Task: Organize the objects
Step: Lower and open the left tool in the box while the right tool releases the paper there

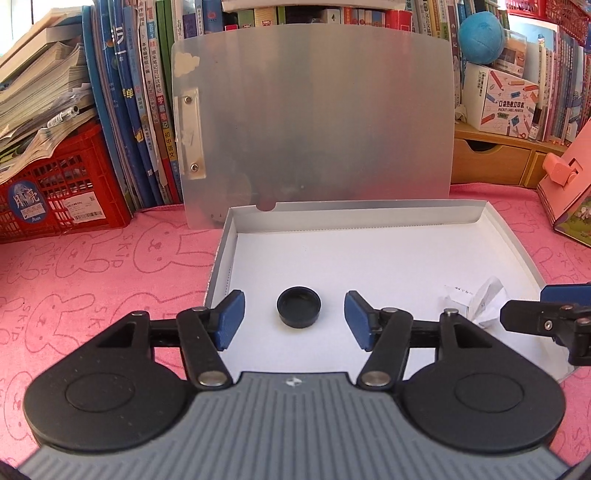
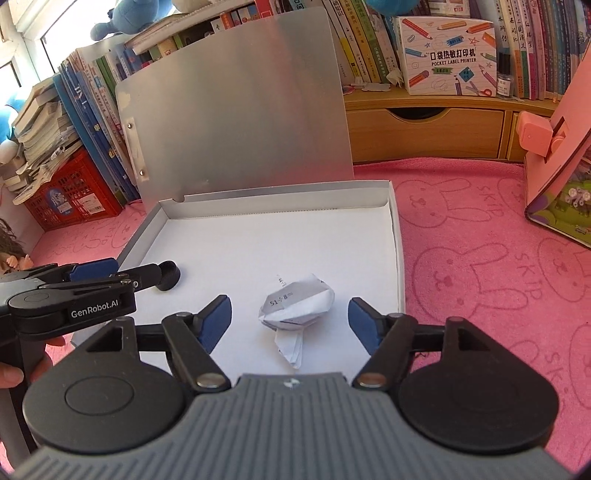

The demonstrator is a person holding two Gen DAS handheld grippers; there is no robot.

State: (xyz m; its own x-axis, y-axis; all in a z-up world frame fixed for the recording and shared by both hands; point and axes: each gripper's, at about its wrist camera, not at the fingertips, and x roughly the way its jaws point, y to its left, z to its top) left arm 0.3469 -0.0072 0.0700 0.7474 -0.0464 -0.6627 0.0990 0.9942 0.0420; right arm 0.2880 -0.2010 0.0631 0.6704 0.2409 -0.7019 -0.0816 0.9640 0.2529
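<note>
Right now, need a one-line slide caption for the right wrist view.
Open right gripper straddles a folded paper wad in the open file box; left gripper hovers by a black cap.

Each claw has 2 blue pads, black linkage arms, silver rivets, grey ribbed body.

A pink towel printed with rabbits covers the tabletop. At ten o'clock a red plastic crate carries a slumped pile of magazines, and upright books run along the back from there. At one o'clock a blue plush ball sits above a pocket label printer box on a wooden drawer shelf. At three o'clock stands a pink wooden stand.
</note>
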